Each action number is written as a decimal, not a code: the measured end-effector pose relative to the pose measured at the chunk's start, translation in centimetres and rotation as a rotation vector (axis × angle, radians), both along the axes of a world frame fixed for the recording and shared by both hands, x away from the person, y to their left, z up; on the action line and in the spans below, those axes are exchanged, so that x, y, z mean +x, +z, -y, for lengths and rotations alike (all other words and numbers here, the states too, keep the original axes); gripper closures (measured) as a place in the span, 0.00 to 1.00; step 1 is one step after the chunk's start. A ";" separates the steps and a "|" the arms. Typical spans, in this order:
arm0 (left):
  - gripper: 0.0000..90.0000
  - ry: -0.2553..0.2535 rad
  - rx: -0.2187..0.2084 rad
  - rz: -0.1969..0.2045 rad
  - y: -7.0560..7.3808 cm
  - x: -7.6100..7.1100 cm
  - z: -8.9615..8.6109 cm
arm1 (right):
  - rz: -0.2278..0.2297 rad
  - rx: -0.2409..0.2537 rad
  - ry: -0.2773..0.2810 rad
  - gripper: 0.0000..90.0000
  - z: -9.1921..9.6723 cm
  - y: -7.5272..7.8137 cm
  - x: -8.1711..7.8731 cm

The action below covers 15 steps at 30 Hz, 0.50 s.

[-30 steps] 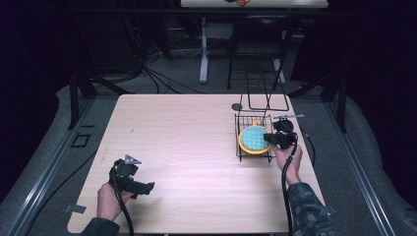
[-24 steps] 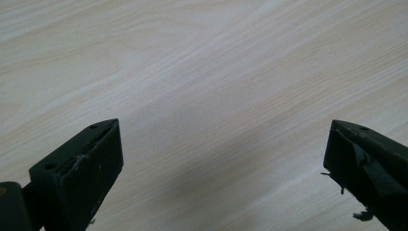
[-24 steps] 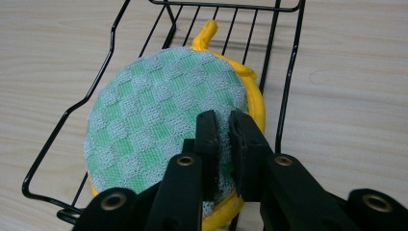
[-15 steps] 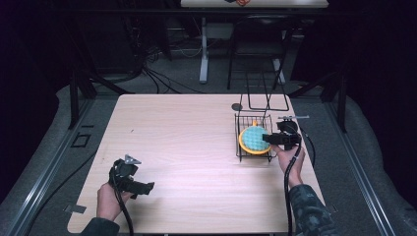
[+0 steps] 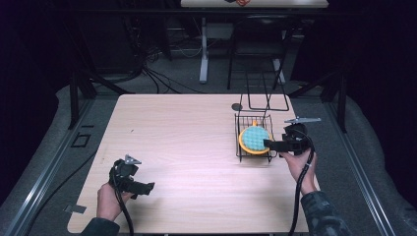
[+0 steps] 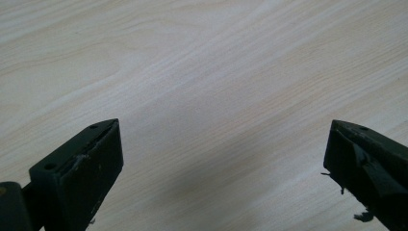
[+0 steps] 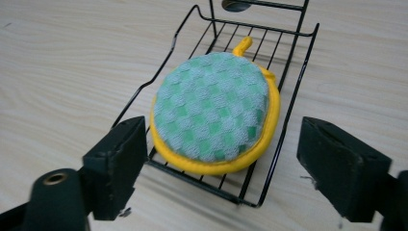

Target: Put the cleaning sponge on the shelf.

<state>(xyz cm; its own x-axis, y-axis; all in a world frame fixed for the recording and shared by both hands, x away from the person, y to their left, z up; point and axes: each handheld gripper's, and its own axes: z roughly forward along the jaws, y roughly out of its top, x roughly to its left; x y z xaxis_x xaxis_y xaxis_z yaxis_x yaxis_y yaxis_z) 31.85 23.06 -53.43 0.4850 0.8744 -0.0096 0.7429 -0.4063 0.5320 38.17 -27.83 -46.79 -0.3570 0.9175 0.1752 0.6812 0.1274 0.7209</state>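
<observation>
My right gripper (image 5: pixel 269 144) sits at the right-hand side of the black wire rack (image 5: pixel 239 132), near the right edge of the wooden table (image 5: pixel 187 137). Its jaws have just been opening and now stand wide apart with nothing pressed between them. In the right gripper view, the round scrubbing pad (image 7: pixel 214 113), green-and-white checked on top with a yellow rim and a small yellow loop at its far side, lies flat on the rack's (image 7: pixel 284 72) wires just ahead of my right gripper (image 7: pixel 221 159), free of both pads. The pad (image 5: pixel 254 138) fills most of the rack's floor, and its near edge overhangs the front wire slightly. A tall wire frame (image 5: pixel 268 98) rises behind the rack, with a small dark disc (image 5: pixel 237 106) on the table beside it.

My left gripper (image 5: pixel 147 187) rests low over the near left part of the table, well apart from the rack. In the left gripper view its jaws are spread wide over bare wood grain (image 6: pixel 202 86), holding nothing.
</observation>
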 end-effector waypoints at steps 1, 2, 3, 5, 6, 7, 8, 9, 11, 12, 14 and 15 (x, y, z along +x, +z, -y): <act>0.00 0.000 0.000 -0.002 0.0 0.0 0.0 | 0.009 -0.004 0.011 0.16 0.0 0.2 -0.3; 0.00 0.002 -0.001 -0.002 0.0 0.0 0.0 | 0.019 -0.009 0.022 0.15 0.1 0.4 -0.6; 0.00 0.001 -0.002 -0.002 0.0 0.0 0.1 | 0.019 -0.009 0.022 0.15 0.1 0.4 -0.6; 0.00 0.001 -0.002 -0.002 0.0 0.0 0.0 | 0.025 -0.017 0.043 0.11 0.2 1.1 -1.7; 0.00 0.000 -0.002 -0.002 0.0 0.0 0.0 | 0.022 -0.020 0.049 0.09 0.2 1.3 -2.0; 0.00 0.006 -0.003 0.000 -0.1 0.0 0.0 | 0.027 -0.023 0.059 0.08 0.3 1.5 -2.4; 0.00 0.002 -0.003 -0.003 -0.1 0.0 0.0 | 0.027 -0.023 0.059 0.08 0.3 1.5 -2.4; 0.00 0.001 -0.003 -0.004 -0.1 0.1 0.0 | 0.034 -0.028 0.068 0.07 0.3 1.6 -2.7; 0.00 -0.004 -0.001 -0.002 -0.1 0.1 0.0 | 0.039 -0.034 0.085 0.05 0.2 2.2 -3.8; 0.00 0.001 -0.001 0.004 -0.1 0.0 0.0 | 0.043 -0.036 0.094 0.04 0.2 2.4 -4.1; 0.00 0.002 -0.005 -0.002 0.0 0.0 0.0 | 0.049 -0.040 0.099 0.04 0.2 2.5 -4.5; 0.00 0.005 -0.006 -0.003 0.0 0.0 0.0 | 0.056 -0.044 0.109 0.04 0.2 2.7 -4.8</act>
